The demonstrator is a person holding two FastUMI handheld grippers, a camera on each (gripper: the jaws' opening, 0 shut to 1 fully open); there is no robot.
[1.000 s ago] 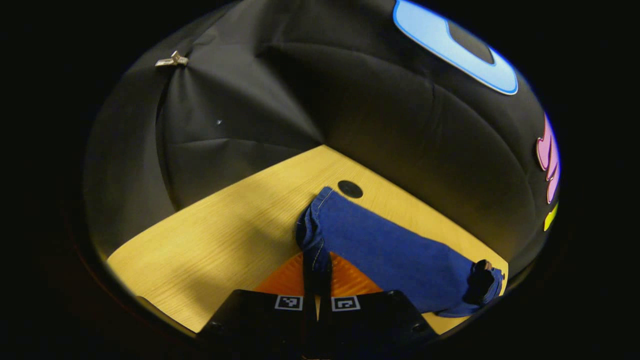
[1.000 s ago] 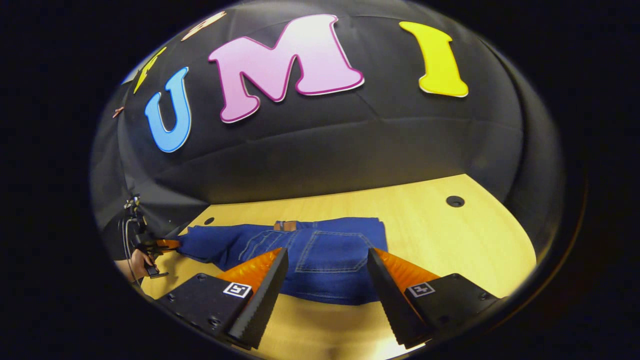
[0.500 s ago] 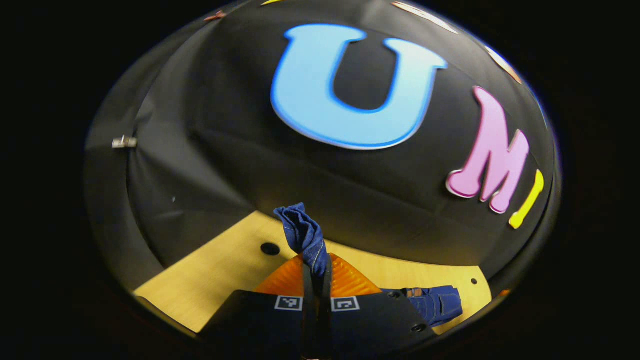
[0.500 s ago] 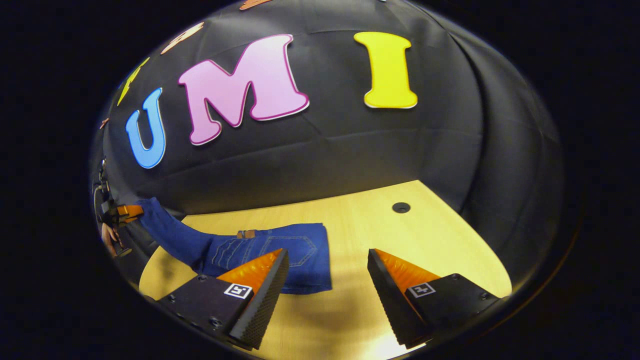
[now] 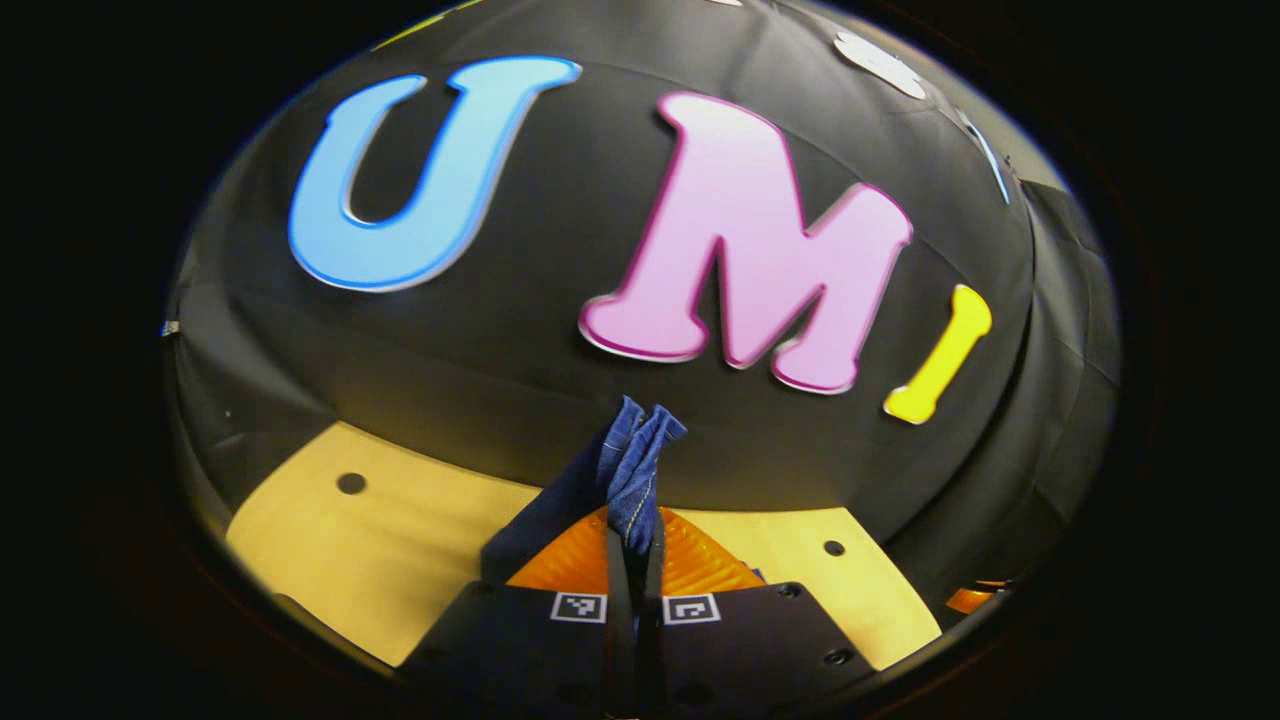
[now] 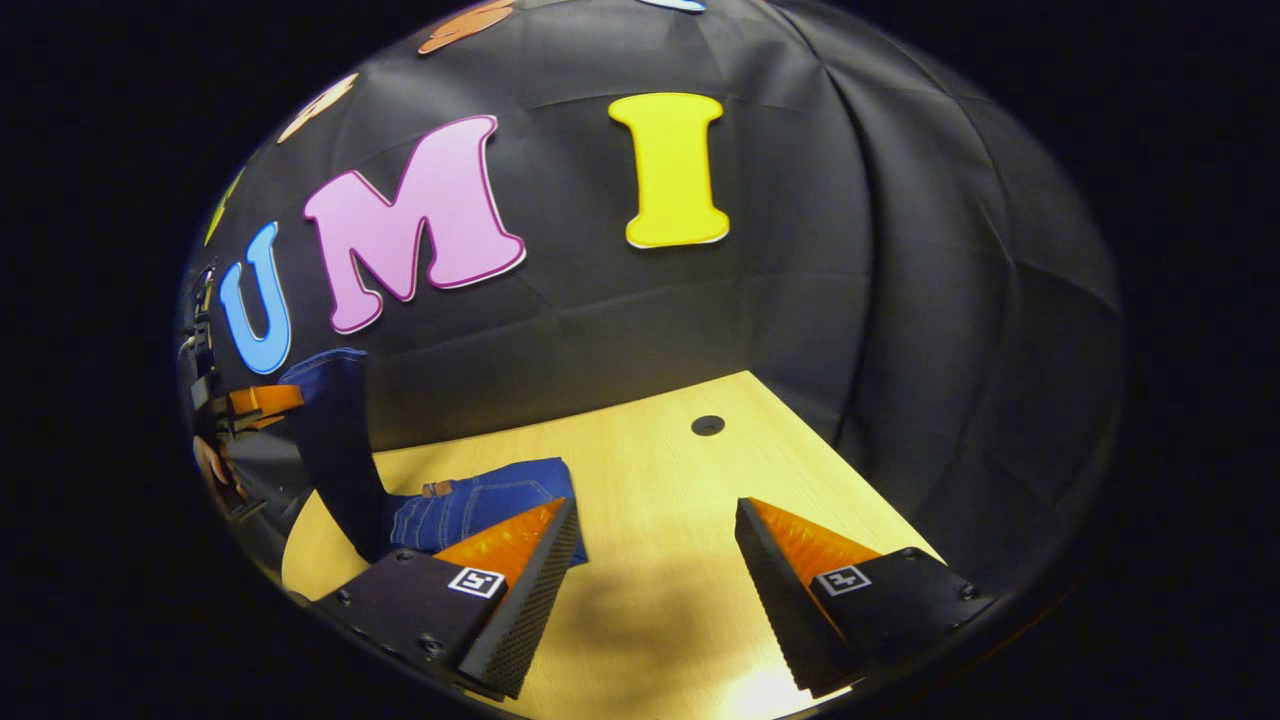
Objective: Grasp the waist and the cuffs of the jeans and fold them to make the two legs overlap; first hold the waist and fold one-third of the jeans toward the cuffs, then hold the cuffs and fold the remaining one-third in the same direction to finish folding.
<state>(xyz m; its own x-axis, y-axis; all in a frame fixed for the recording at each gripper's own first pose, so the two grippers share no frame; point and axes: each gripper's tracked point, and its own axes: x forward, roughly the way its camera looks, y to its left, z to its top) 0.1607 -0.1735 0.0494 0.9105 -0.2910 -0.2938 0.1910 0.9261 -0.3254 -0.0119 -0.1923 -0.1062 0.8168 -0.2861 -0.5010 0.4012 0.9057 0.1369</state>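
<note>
Pinching a bunched fold of denim, the left gripper (image 5: pixel 632 545) is seen with its two fingers pressed together on the cuffs (image 5: pixel 636 455) of the jeans, which stick up above the fingertips in the left gripper view. The cloth is held raised off the wooden table (image 5: pixel 400 540), and a darker stretch of the leg hangs down on the left of the fingers. Round holes are set in the tabletop on either side.

In the right gripper view, the right gripper (image 6: pixel 655 590) is held with its fingers spread wide apart, nothing between them, above bare tabletop (image 6: pixel 680 520). Just behind its left finger, the waist part of the jeans (image 6: pixel 480 505) lies flat on the table, a back pocket and a brown patch at the waistband being visible. From there the leg is drawn steeply upward to the far left edge of that view, where the left gripper (image 6: pixel 262 400) and the hand (image 6: pixel 212 462) that holds it are seen. A round hole (image 6: pixel 707 425) is seen in the table farther back, near the black cloth wall (image 6: pixel 900 300).
</note>
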